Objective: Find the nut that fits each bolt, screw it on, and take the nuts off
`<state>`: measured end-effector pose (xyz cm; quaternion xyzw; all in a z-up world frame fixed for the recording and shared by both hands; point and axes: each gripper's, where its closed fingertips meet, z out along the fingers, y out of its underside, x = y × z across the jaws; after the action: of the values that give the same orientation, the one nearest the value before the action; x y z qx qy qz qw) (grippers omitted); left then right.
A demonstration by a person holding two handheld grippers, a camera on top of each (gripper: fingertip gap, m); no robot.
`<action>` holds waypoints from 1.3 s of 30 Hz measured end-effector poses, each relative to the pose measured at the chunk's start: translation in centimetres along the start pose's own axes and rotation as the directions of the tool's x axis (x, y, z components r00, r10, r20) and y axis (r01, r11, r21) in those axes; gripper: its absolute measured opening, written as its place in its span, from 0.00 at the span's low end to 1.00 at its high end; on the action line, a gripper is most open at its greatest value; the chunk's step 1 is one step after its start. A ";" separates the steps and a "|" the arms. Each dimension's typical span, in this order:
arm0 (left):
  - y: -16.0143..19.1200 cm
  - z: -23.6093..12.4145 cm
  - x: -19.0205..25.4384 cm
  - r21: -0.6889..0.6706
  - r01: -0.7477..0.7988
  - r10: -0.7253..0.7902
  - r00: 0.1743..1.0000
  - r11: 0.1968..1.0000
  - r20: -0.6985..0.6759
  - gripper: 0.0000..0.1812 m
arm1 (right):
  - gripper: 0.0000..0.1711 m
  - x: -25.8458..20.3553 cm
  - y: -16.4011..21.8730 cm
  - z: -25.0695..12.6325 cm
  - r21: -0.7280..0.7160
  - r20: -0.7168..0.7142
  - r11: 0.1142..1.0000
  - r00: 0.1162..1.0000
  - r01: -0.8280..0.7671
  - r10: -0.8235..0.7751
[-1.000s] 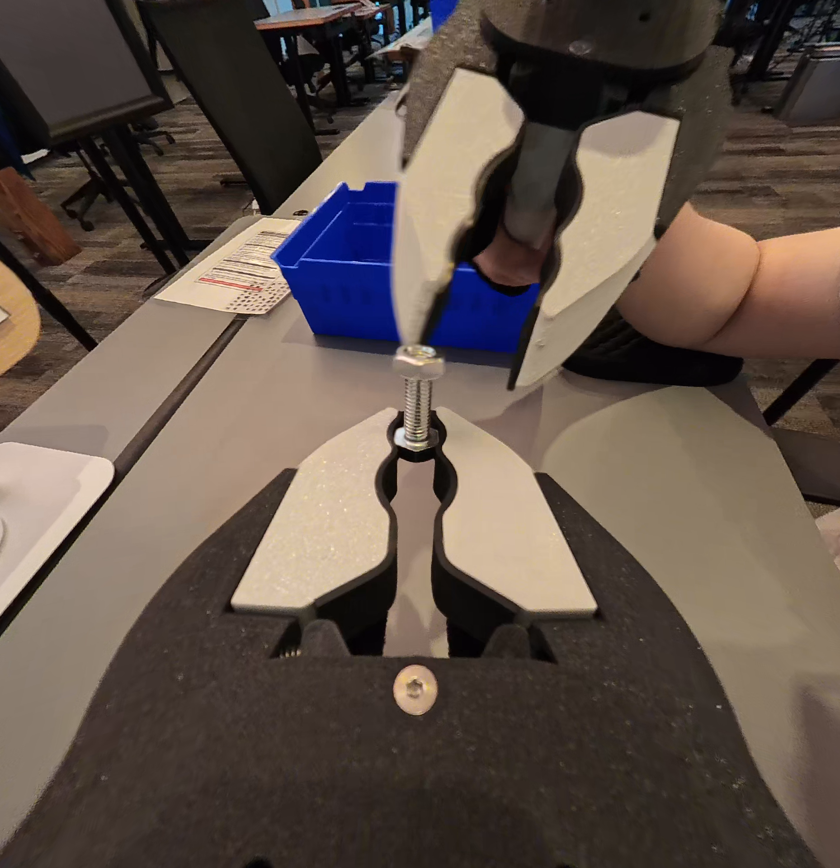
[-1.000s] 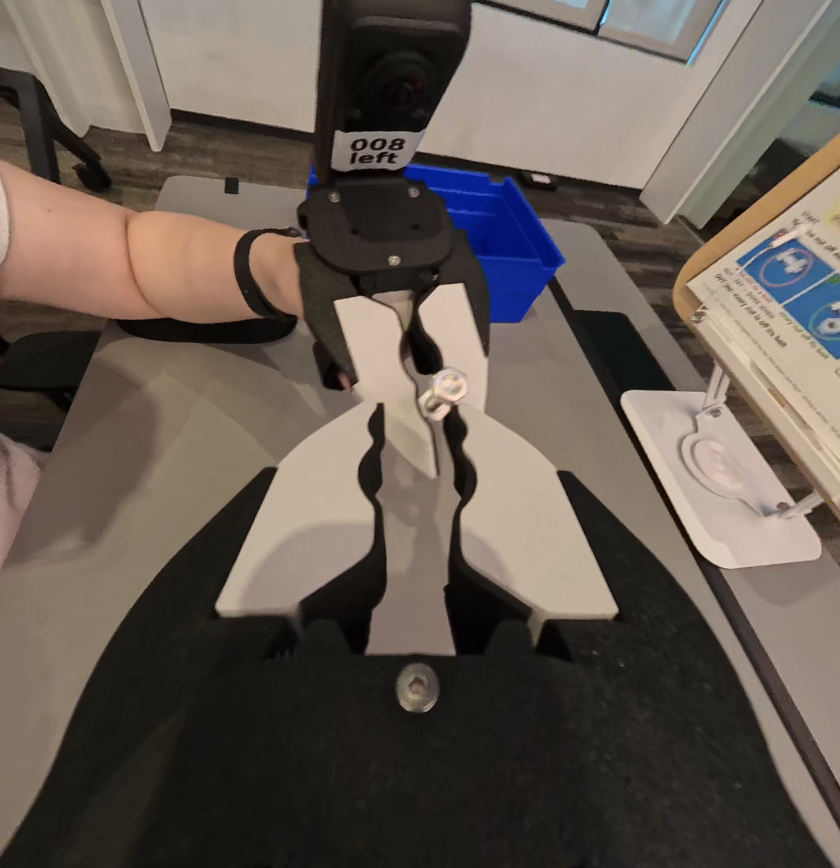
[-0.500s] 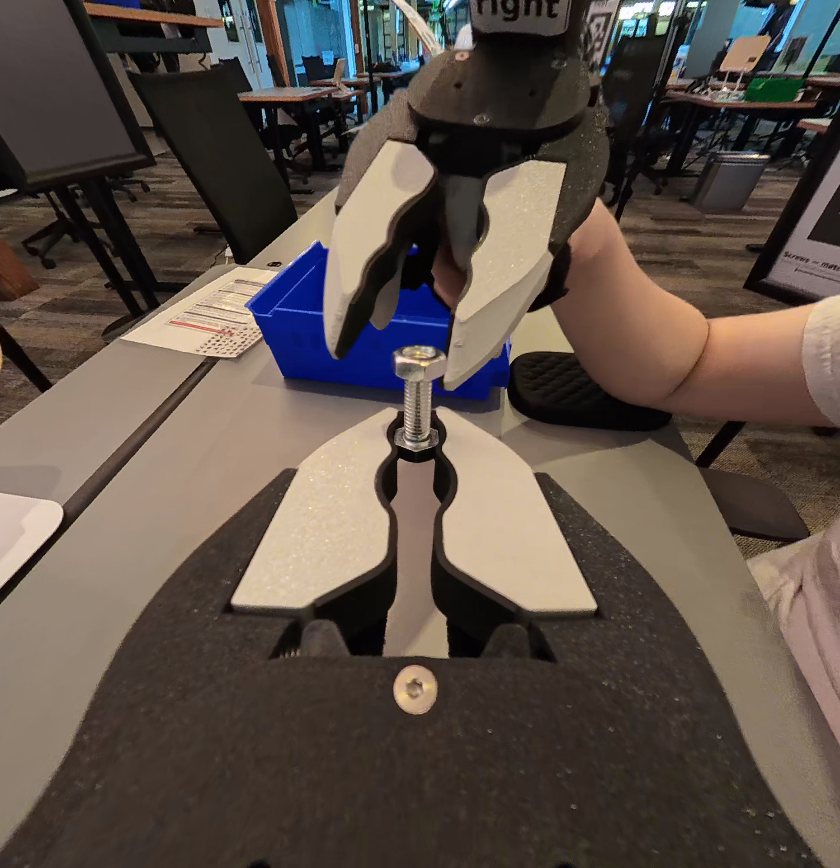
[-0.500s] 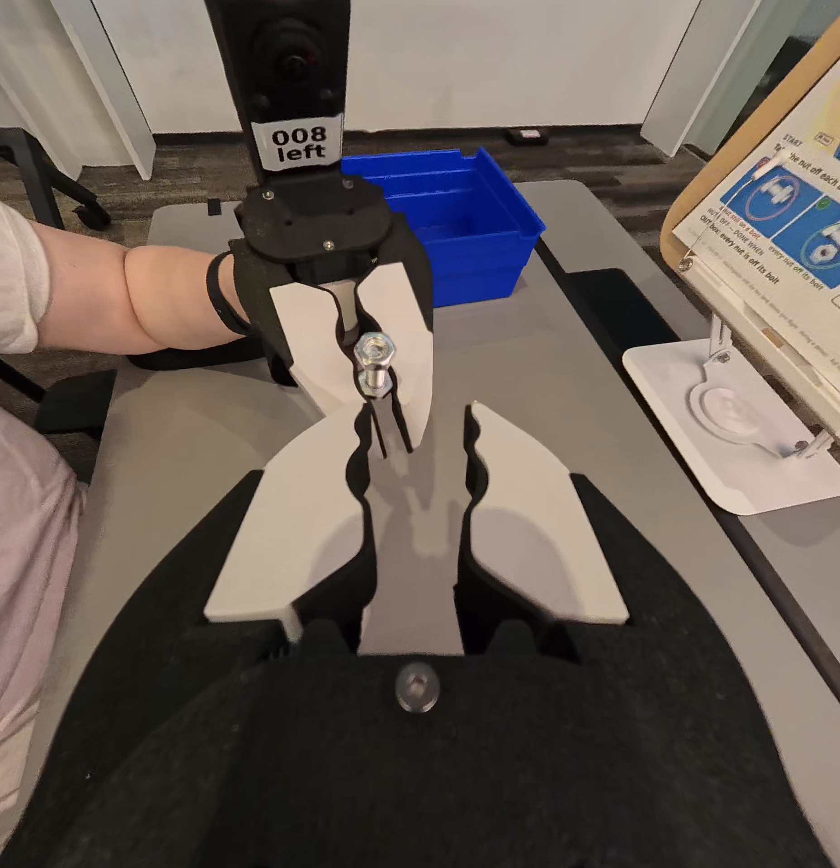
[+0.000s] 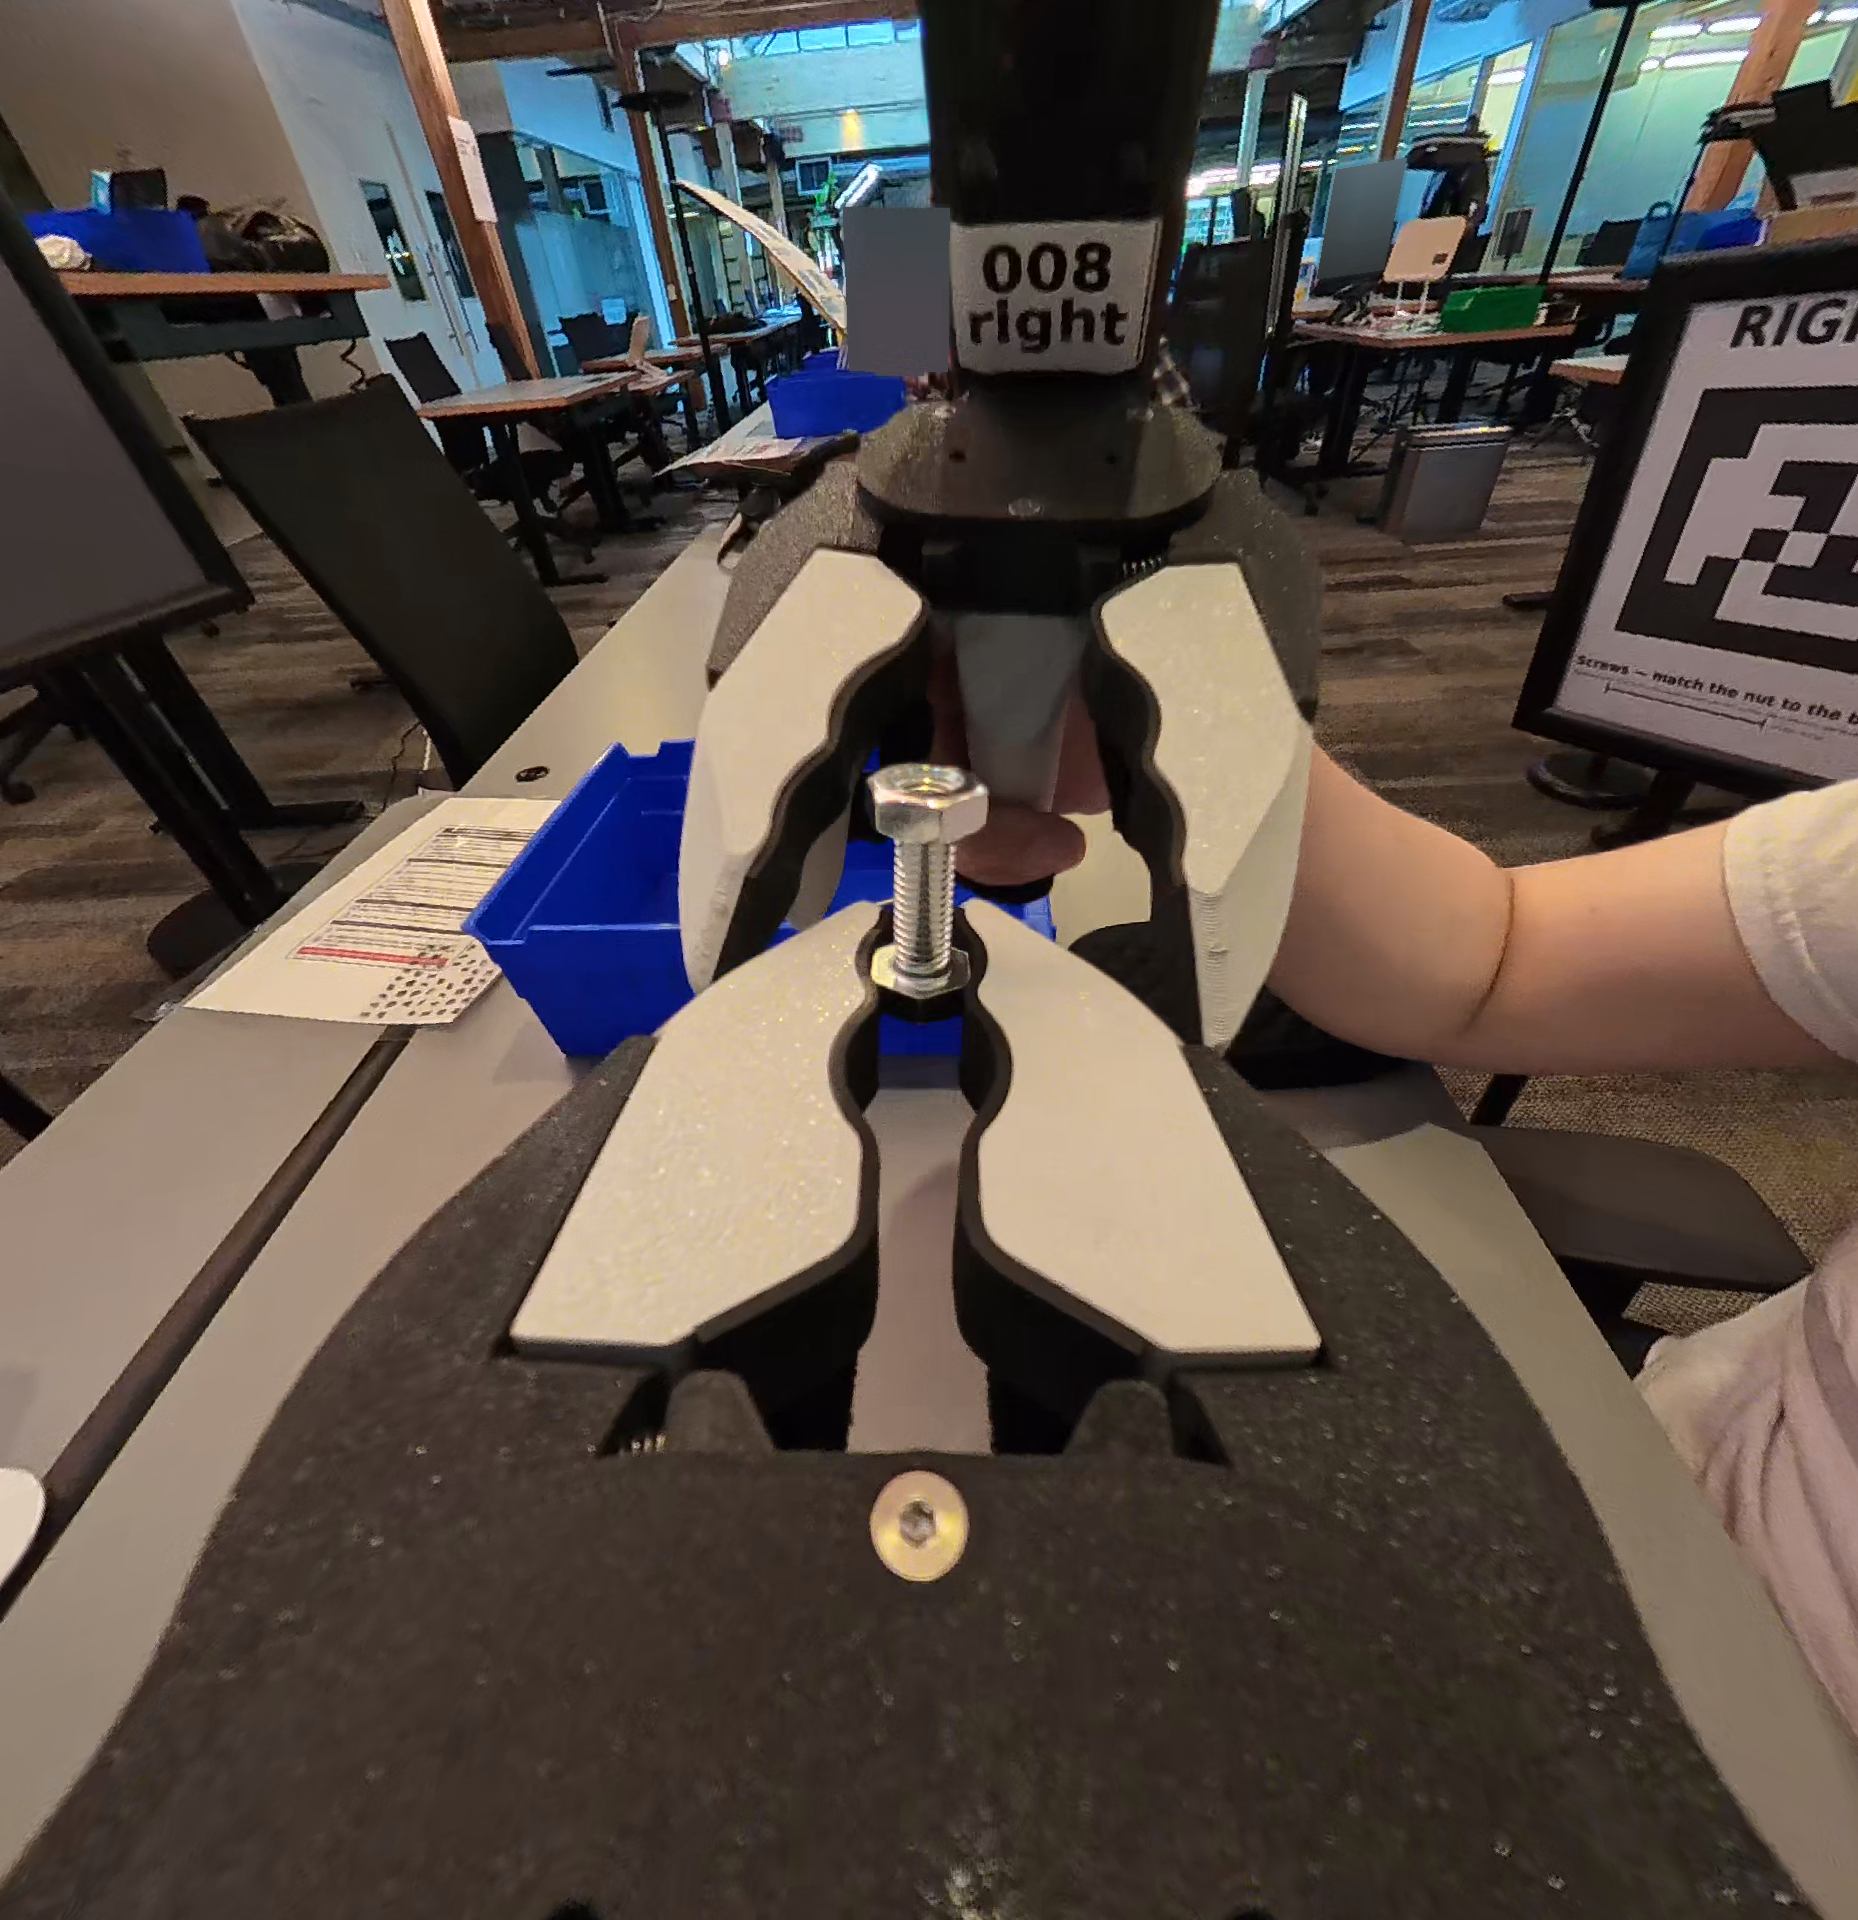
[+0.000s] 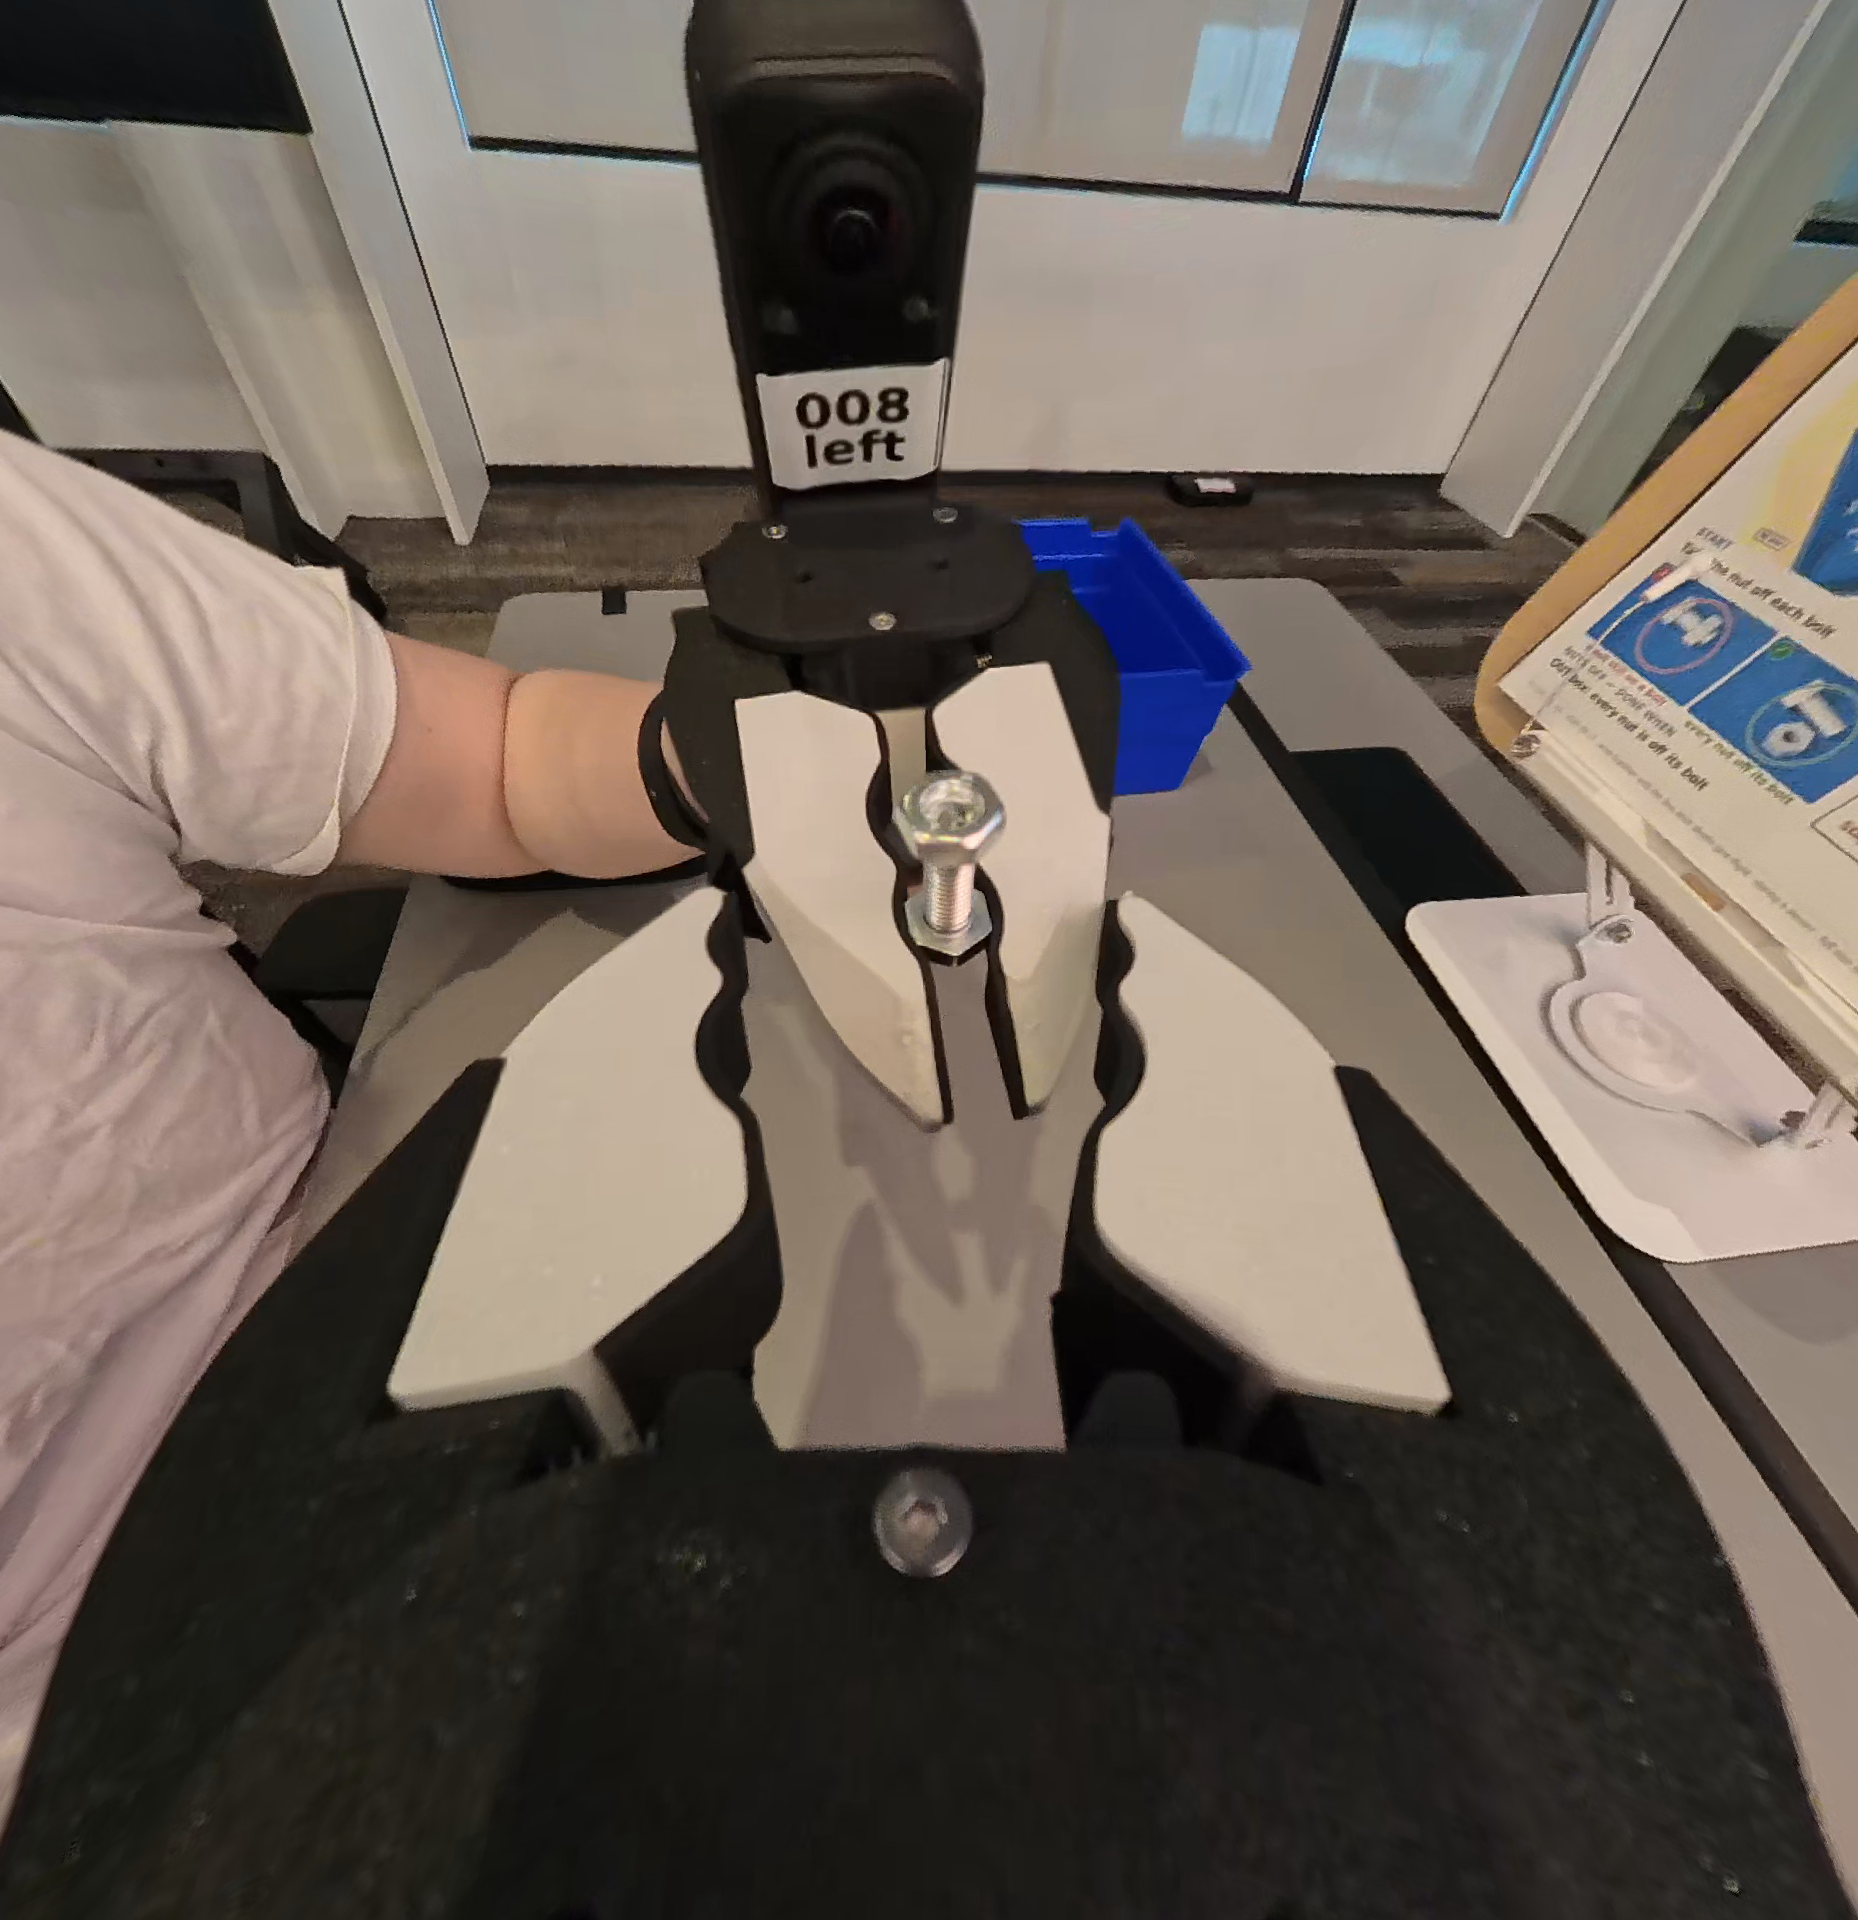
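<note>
Grey bench [image 5: 229, 1174] runs lengthwise under both grippers. Blue bin [image 5: 592, 914] sits on it behind them, a printed sheet [image 5: 374, 935] just beside the bin. Left gripper [image 5: 920, 961]: jaws closed on the lower end of a bolt [image 5: 923, 894], which stands upright. Right gripper [image 6: 920, 1029]: jaws spread wide, empty, one finger either side of the left gripper's tips without touching. One nut [image 5: 925, 808] sits at the bolt's top; the hex piece [image 5: 920, 968] at the jaws is possibly the bolt's head, hard to tell.
</note>
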<state>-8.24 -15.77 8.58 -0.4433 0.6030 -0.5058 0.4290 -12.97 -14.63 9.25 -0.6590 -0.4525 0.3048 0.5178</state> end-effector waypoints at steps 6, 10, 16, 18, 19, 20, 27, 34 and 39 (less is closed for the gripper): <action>1.6 -0.1 -0.2 0.006 0.039 -0.039 0.999 0.999 -0.013 0.05 | 0.39 1.1 -0.1 0.0 0.068 -0.038 0.998 0.999 0.007 -0.004; 2.4 -0.4 -0.5 0.011 0.066 -0.065 0.998 0.998 -0.020 0.05 | 0.39 0.8 -0.6 0.6 0.133 -0.012 0.990 0.999 0.035 -0.034; 3.0 -0.6 -0.9 -0.018 0.034 -0.034 0.999 0.999 -0.006 0.05 | 0.39 0.8 -0.7 1.1 0.160 -0.001 0.986 0.999 0.040 -0.040; 3.1 -0.6 -0.8 -0.026 0.036 -0.036 0.999 0.999 -0.016 0.05 | 0.39 1.1 -0.9 0.9 0.179 -0.013 0.983 0.999 0.040 -0.038; 3.3 -0.5 -0.8 -0.034 0.029 -0.030 0.999 0.999 -0.013 0.05 | 0.39 1.3 -1.1 0.7 0.195 -0.018 0.980 0.999 0.040 -0.037; 3.5 -0.5 -0.9 -0.042 0.022 -0.023 1.000 0.999 -0.008 0.05 | 0.39 1.4 -1.3 0.5 0.213 -0.017 0.976 0.999 0.036 -0.033; 3.8 -0.5 -0.7 -0.051 0.019 -0.020 0.999 0.999 -0.026 0.05 | 0.36 1.5 -1.8 -0.7 0.328 0.053 0.945 0.999 -0.009 -0.009; 3.5 -0.6 -0.6 -0.055 -0.042 0.042 0.999 0.998 -0.002 0.05 | 0.37 0.3 -0.8 0.9 0.268 0.067 0.961 0.993 0.073 -0.094; 3.0 -1.0 -1.3 -0.029 -0.023 0.023 0.999 0.999 0.022 0.05 | 0.38 -0.7 -0.5 1.5 0.234 0.064 0.961 0.984 0.149 -0.169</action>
<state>-9.22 -13.97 5.78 -0.4481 0.6103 -0.4872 0.4351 -14.77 -14.66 9.29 -0.5432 -0.4871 0.3395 0.5936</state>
